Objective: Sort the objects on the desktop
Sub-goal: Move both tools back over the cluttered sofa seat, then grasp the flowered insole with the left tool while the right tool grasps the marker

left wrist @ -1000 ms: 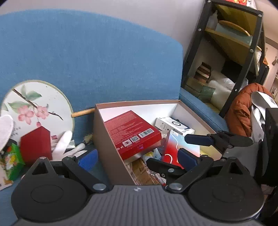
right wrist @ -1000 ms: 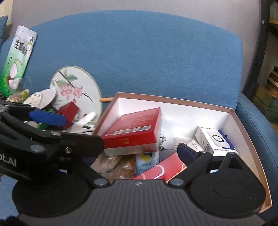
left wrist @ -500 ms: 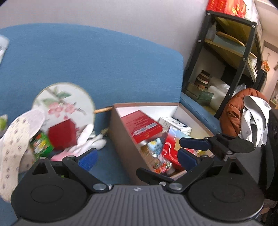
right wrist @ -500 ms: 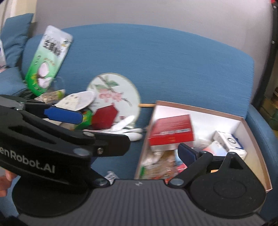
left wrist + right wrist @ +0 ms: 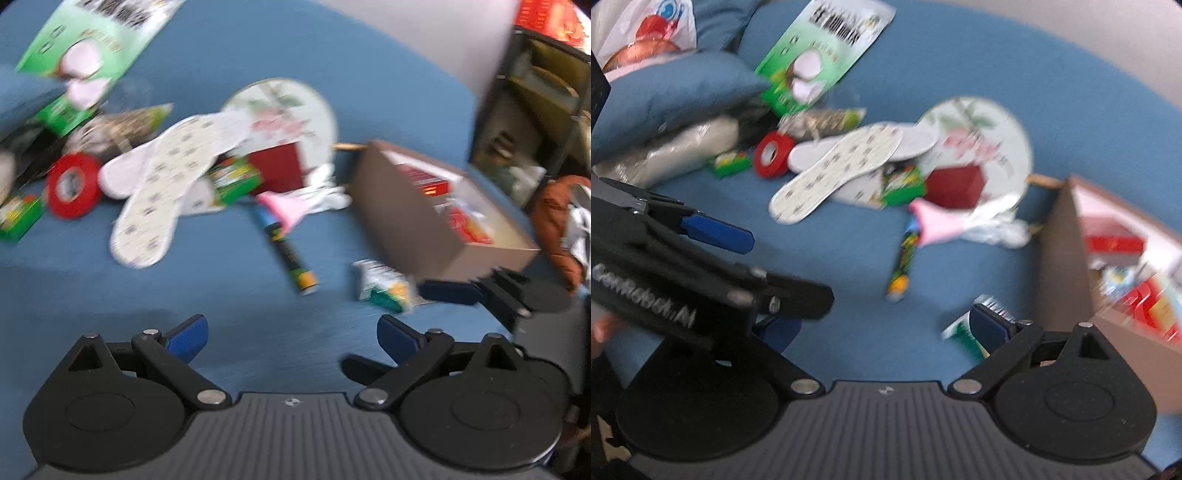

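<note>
Both hand-held grippers have pulled back and swung left away from the cardboard box (image 5: 417,218) since a second ago, when their fingers reached over its contents; the left gripper (image 5: 290,334) now hangs above bare blue sofa seat (image 5: 229,295) with its blue-padded fingers spread wide and nothing between them, and the right gripper (image 5: 882,330) is likewise spread wide and empty, its right pad (image 5: 990,325) just over a green-and-white packet (image 5: 960,332) that lies beside the box's near corner. The left gripper also shows in the right wrist view, tilted, coming in from the left edge. Both views are motion-blurred. The box, with a red carton (image 5: 424,181) and other packages inside, now sits to the right in both views. Left of the box lie a marker-like tube (image 5: 288,251) under a pink piece (image 5: 284,206), a white glove (image 5: 328,192), a round floral fan (image 5: 295,110) with a dark red box (image 5: 277,166) against it, two white insoles (image 5: 166,177), a red tape roll (image 5: 72,190) and a green pouch (image 5: 92,48) propped on the backrest. A dark shelving unit (image 5: 535,110) stands behind the box, beyond the sofa arm.
</note>
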The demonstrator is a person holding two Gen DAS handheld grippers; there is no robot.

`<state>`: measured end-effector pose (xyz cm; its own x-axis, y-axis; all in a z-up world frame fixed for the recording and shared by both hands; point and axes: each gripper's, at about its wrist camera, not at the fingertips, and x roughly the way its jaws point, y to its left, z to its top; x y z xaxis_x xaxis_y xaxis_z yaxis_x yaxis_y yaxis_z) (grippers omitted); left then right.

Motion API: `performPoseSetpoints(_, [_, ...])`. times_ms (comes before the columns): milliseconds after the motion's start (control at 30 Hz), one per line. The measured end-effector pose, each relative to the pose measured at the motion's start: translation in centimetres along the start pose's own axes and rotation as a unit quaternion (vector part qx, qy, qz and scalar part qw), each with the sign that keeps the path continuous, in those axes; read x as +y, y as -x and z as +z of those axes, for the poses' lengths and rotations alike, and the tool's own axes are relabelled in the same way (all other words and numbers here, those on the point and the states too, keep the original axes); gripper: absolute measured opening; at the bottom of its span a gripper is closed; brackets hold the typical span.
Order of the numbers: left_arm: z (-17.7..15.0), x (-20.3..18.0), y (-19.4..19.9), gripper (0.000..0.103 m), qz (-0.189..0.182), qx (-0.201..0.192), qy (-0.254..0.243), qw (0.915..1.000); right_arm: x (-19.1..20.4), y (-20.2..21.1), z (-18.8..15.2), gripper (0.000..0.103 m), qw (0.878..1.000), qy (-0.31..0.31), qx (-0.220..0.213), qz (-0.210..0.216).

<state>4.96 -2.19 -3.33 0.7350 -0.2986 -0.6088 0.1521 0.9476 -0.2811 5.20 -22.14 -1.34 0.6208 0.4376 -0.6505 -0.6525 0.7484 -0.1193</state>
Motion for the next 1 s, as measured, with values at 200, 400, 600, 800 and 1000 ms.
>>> performPoseSetpoints(200, [1.4, 3.6, -1.6, 0.1, 0.026, -0.02, 0.021, 0.9993, 1.1, -2.0, 0.2, 0.095, 1.0, 0.002, 0.017, -0.002])
performPoseSetpoints(400, [5.0, 6.1, -4.7, 0.098, 0.057, -0.044, 0.011, 0.9974, 0.8, -4.8, 0.9, 0.095, 0.999, -0.035, 0.024, -0.008])
performPoseSetpoints(600, [6.5, 9.1, -6.4, 0.098, 0.081, -0.052, 0.019, 0.9952, 0.6, -7.9, 1.5, 0.094, 0.999, -0.04, 0.026, -0.022])
performPoseSetpoints(800, [6.9, 10.7, -8.1, 0.093, 0.078, -0.027, 0.03, 0.9961, 0.2, -10.8, 2.4, 0.087, 0.999, -0.04, 0.015, -0.024])
performPoseSetpoints(1000, [7.0, 11.1, -9.4, 0.083, 0.065, -0.02, 0.037, 0.997, 0.1, -13.0, 3.1, 0.076, 0.999, -0.035, 0.001, -0.041])
